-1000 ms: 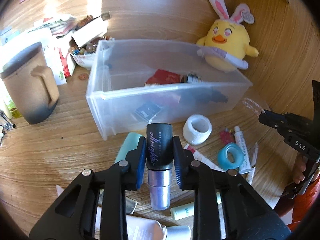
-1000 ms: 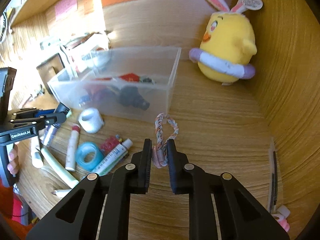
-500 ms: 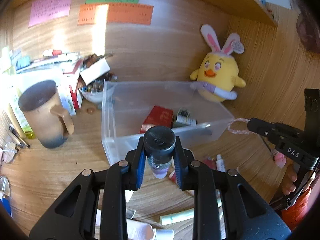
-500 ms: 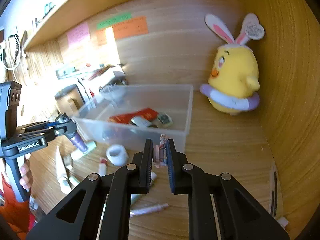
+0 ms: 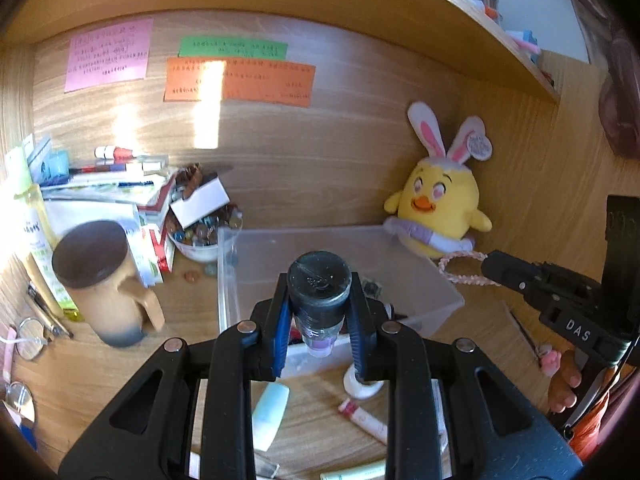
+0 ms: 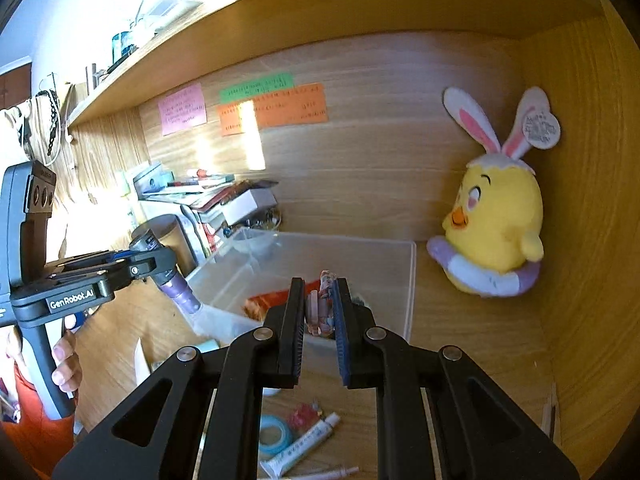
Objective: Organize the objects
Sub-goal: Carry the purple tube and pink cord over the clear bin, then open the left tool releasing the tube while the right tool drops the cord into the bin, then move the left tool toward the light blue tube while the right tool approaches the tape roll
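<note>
Black-capped spray bottle [image 5: 320, 300] with clear body and purple lower end is pinched between the blue pads of the left tool [image 5: 320, 320], cap toward the camera, held in the air over the near wall of the clear plastic bin [image 5: 424, 276]. From the right wrist view the same bottle [image 6: 176, 280] hangs tilted, purple end pointing down at the bin's left corner. Right tool [image 6: 320, 312] is pressed together on a pink braided cord loop [image 6: 325, 300]; in the left view that loop [image 5: 460, 268] dangles at 3 o'clock of the bin, above its right rim.

Versus 1.0 s ago: both tools have risen off the surface and tilted up; bottle was upright with its label facing the camera, now seen cap-on. Cord loop was low over the wood, now lifted to bin height.

Bin holds a red packet [image 6: 276, 300] and small dark items, too blurred to name. Yellow chick plush [image 5: 440, 204] with bunny ears sits at 1 o'clock behind the bin. Brown mug [image 5: 104, 280] at 9 o'clock, bowl of beads [image 5: 196, 236] at 11 o'clock. On the surface in front: white tape roll [image 5: 360, 384], teal tube [image 5: 272, 412], red-capped tube [image 5: 364, 416], blue tape ring [image 6: 276, 436]. Coloured sticky notes [image 5: 240, 76] on the back wall.
</note>
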A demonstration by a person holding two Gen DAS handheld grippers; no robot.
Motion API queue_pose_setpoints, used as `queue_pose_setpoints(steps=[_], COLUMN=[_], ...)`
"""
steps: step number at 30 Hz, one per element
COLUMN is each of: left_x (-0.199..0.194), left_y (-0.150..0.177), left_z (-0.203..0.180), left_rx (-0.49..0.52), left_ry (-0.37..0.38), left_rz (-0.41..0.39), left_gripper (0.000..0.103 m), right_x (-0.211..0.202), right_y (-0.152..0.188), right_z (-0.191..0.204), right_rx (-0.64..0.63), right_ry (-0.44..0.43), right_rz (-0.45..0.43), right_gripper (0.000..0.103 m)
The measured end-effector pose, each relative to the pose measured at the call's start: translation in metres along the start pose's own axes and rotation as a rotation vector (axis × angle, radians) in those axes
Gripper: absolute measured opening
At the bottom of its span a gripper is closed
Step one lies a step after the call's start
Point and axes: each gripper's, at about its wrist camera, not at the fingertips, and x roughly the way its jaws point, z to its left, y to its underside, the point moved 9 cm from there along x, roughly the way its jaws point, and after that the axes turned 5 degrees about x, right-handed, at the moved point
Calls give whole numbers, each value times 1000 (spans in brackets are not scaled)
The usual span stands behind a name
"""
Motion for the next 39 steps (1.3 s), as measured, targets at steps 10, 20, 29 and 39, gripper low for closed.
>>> queue_pose_setpoints(steps=[10, 20, 29, 39], left_x=[33, 78, 88, 64], left_y=[-9, 12, 24, 14], left_z=[22, 39, 30, 26], left_rx=[-11, -19, 16, 12], left_ry=[-64, -101, -82, -73], left_rz=[35, 129, 171, 113], left_gripper=[25, 25, 34, 53], right_x=[40, 95, 110, 95], right_y=[-10, 17, 32, 28], right_z=[-4, -24, -16, -13], right_rx=[-44, -68, -87, -68], right_ry=[42, 125, 81, 61], right_rz=[34, 151, 223, 202], right_gripper=[12, 12, 20, 40])
